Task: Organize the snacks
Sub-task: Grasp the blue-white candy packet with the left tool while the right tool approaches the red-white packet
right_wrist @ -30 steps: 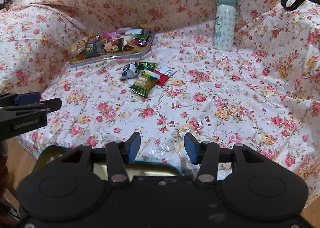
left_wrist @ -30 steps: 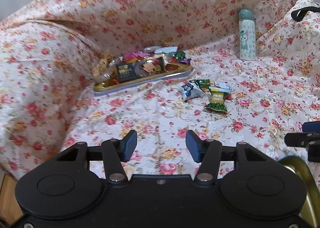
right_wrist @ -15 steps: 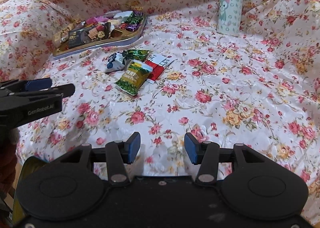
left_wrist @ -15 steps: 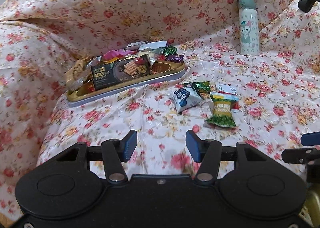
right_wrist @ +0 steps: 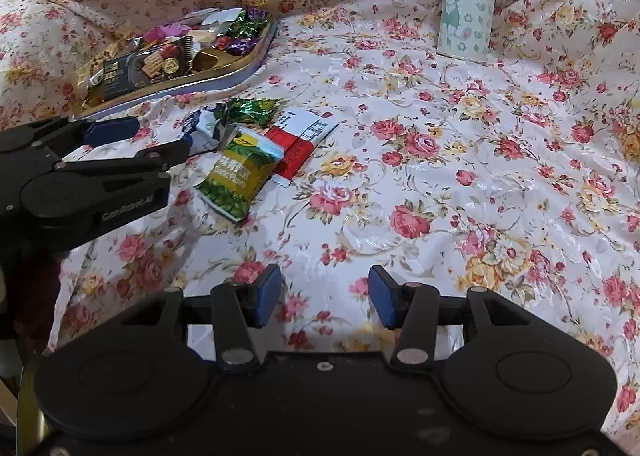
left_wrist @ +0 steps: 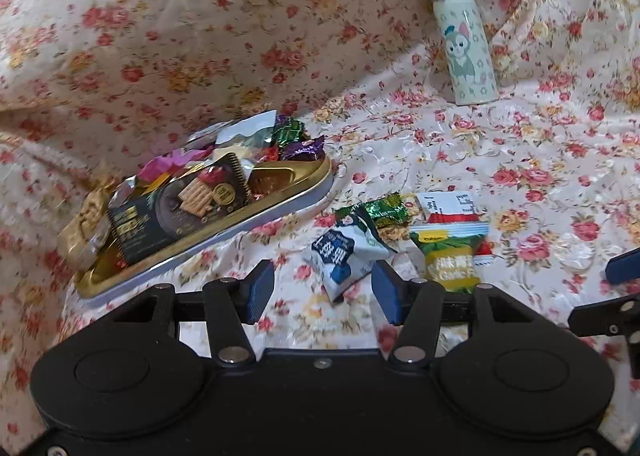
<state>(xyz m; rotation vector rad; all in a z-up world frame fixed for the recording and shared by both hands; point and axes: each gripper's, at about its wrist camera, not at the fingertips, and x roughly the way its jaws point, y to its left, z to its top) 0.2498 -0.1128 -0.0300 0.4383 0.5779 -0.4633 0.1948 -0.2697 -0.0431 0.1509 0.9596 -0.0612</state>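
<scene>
Floral cloth [left_wrist: 440, 144] spread underneath, left gripper [left_wrist: 322, 293] gaped wide over blue-white packet [left_wrist: 344, 254], gold tray [left_wrist: 280, 196] heaped with snacks just beyond; right view, right gripper [right_wrist: 325, 296] spread, empty, green packet [right_wrist: 240, 176] well ahead, bottle [right_wrist: 466, 4] upright far back.

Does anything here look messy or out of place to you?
Yes. Four snack packets lie loose on the floral cloth beside the gold tray, not in it: a blue-white packet, a green-yellow packet, a red-white packet and a green foil candy. The tray sits tilted on rumpled cloth.
</scene>
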